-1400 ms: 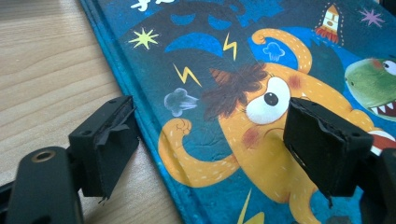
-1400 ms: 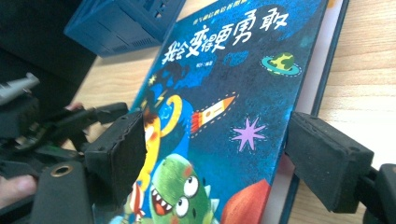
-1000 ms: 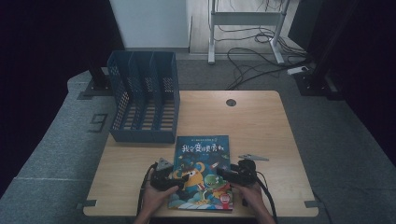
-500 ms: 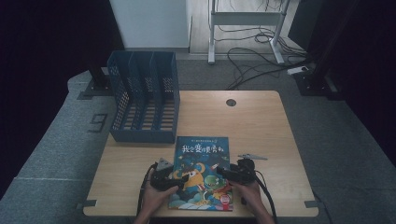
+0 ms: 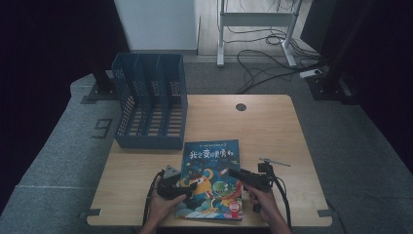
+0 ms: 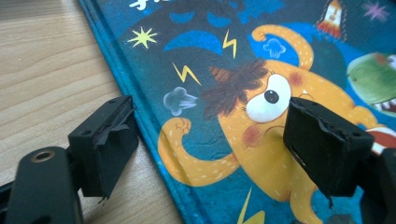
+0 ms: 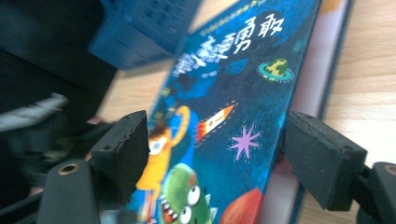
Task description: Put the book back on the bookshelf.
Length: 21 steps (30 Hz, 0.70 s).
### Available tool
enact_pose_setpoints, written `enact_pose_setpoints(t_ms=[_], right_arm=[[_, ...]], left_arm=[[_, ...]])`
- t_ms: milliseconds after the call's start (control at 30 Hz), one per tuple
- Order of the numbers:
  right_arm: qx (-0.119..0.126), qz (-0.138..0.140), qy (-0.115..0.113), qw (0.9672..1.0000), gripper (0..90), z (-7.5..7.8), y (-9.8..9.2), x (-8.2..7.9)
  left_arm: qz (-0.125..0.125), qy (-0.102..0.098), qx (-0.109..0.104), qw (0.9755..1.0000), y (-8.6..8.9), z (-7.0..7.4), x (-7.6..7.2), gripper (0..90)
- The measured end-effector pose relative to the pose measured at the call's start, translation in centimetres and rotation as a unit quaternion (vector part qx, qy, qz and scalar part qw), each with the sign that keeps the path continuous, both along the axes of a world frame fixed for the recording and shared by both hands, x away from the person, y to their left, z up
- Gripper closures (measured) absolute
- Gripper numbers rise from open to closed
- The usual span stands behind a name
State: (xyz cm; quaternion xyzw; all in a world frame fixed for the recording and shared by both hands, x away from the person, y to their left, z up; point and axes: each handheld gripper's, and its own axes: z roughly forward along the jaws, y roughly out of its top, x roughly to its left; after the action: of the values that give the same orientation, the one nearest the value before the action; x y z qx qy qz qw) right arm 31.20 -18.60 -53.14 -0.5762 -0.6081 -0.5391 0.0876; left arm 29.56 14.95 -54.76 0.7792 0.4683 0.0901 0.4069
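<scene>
Glossy flat picture book [image 5: 210,178] on pale wood-grain table [image 5: 272,126]

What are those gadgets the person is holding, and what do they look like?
Each is a black hand-held gripper with two blocky jaws faced in rough black padding. The left hand-held gripper carries a grey three-cornered plate on top; the right hand-held gripper trails a black cable. The forearms are bare, with no sleeves.
</scene>
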Motion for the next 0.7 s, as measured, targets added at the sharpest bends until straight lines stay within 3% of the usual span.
enact_pose_setpoints(t_ms=[67, 200, 233, 267, 300, 367, 400, 500, 700], right_arm=[[0.015, 0.001, 0.004, 0.9999, 24.2, 0.1, -0.1, -0.1], [0.022, 0.002, 0.009, 0.9997, 24.7, 0.0, -0.2, 0.0], [0.028, 0.008, 0.013, 0.9995, 30.5, -0.1, -0.3, 0.1], [0.058, 0.041, 0.029, 0.9971, 31.5, -0.5, 0.0, 0.2], [0.064, 0.049, 0.031, 0.9963, 32.1, -0.6, 0.5, 0.2], [0.010, 0.030, 0.007, 0.9995, 32.3, -0.4, 1.7, -0.2], [-0.019, 0.030, -0.006, 0.9993, 33.3, -0.2, 2.1, -0.2], [-0.075, 0.027, -0.031, 0.9963, 36.0, -0.4, 2.3, 0.1], [-0.107, 0.021, -0.039, 0.9932, 37.6, -1.2, 2.0, 0.8]], left_arm=[[-0.001, 0.001, -0.003, 1.0000, 0.1, 0.0, 0.0, 17.2], [-0.001, 0.001, -0.003, 1.0000, 0.1, 0.0, 0.0, 17.2], [-0.002, 0.007, -0.015, 0.9999, 0.2, 0.0, 0.1, 17.1], [-0.005, 0.009, -0.018, 0.9998, 0.3, 0.0, 0.1, 17.2], [-0.007, 0.008, -0.017, 0.9998, 0.3, 0.0, 0.1, 17.5], [-0.007, 0.009, -0.018, 0.9998, 0.3, 0.0, 0.1, 17.4], [-0.009, 0.009, -0.018, 0.9998, 0.3, 0.0, 0.1, 17.4], [-0.011, 0.003, -0.010, 0.9999, 0.2, 0.0, 0.1, 17.6], [-0.013, 0.002, -0.007, 0.9999, 0.1, 0.0, 0.0, 17.6]])
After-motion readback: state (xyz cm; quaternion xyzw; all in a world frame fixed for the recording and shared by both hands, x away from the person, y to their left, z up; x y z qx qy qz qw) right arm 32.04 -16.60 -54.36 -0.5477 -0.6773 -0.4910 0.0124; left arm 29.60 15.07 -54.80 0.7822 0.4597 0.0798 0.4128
